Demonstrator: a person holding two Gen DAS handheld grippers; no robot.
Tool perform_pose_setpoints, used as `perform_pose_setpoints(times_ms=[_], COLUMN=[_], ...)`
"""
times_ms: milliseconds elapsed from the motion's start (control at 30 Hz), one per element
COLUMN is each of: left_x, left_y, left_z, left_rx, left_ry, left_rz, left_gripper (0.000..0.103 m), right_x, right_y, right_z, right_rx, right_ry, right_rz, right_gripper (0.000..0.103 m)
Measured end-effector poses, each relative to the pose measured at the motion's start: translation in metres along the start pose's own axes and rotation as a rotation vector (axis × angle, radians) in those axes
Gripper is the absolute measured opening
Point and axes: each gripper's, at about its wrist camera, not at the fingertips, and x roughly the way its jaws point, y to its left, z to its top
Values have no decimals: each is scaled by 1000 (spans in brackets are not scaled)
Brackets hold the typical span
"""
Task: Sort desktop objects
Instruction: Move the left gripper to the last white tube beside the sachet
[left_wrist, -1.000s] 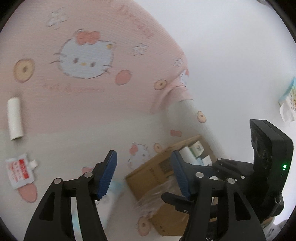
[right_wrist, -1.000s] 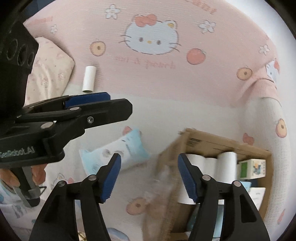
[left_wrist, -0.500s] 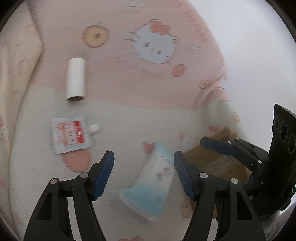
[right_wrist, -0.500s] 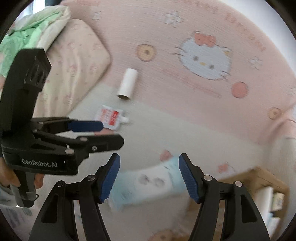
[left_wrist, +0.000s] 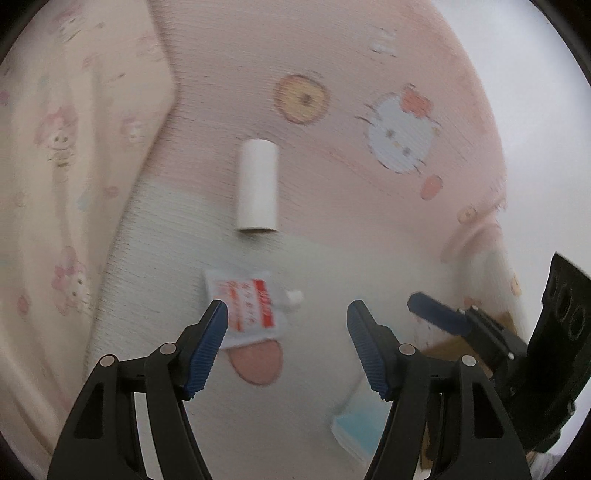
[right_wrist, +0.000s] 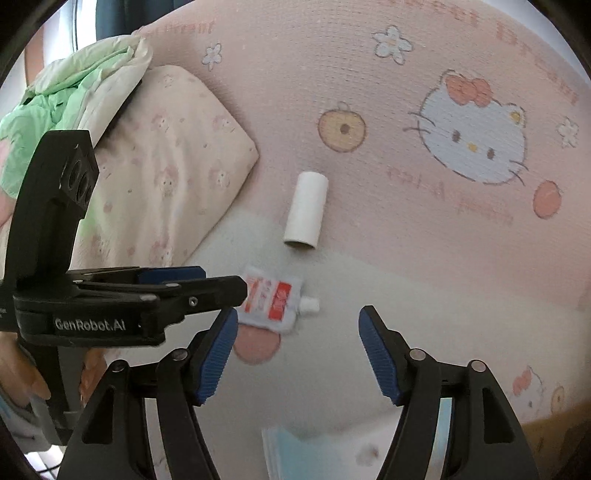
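A white cardboard tube (left_wrist: 257, 186) (right_wrist: 306, 209) lies on the pink bed sheet. Just in front of it lies a white-and-red spouted pouch (left_wrist: 251, 306) (right_wrist: 275, 299). My left gripper (left_wrist: 287, 310) hovers open over the pouch, which peeks past its left finger, with nothing between the pads. My right gripper (right_wrist: 299, 314) hangs beside it with its jaws opening and nothing between them; the pouch lies just beyond its left finger. A light blue tissue pack (left_wrist: 356, 432) (right_wrist: 295, 454) lies underneath, partly hidden by the fingers. Each gripper shows in the other's view: the right one (left_wrist: 443, 314), the left one (right_wrist: 207, 284).
A pale patterned pillow (right_wrist: 166, 166) and a green blanket (right_wrist: 74, 81) lie at the left. A corner of a cardboard box (right_wrist: 554, 435) (left_wrist: 450, 343) shows at the right, near the bed's edge (left_wrist: 495, 229). A person's hand (right_wrist: 22, 373) holds the left gripper.
Both views have swung from the cardboard box to the tube and the pouch, which now look nearer. Both grippers have come down, and their jaws stand wider apart.
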Motion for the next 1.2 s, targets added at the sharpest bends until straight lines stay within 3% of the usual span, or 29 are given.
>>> perform_pose_setpoints(times_ms=[267, 567, 700, 833, 933, 1100, 1200], left_x=[11, 47, 68, 81, 90, 103, 108], left_y=[30, 47, 52, 48, 47, 67, 69], left_z=[27, 61, 73, 79, 82, 84, 86], left_rx=[-91, -191, -237, -209, -179, -314, -338], left_ry=[17, 20, 31, 53, 67, 94, 110], left_rz=[-19, -113, -170, -156, -134, -225, -262], left_gripper=[71, 71, 71, 71, 71, 71, 71], right_x=[55, 103, 127, 148, 158, 193, 193], right_y=[3, -27, -45, -58, -69, -89, -93], right_z=[22, 61, 71, 76, 74, 58, 56], right_rx=[-117, -21, 79, 146, 214, 396, 415], right_ry=[84, 111, 125, 172, 174, 279, 236], right_rz=[-60, 43, 130, 164, 246, 435, 485], right_gripper=[70, 70, 70, 70, 70, 72, 82])
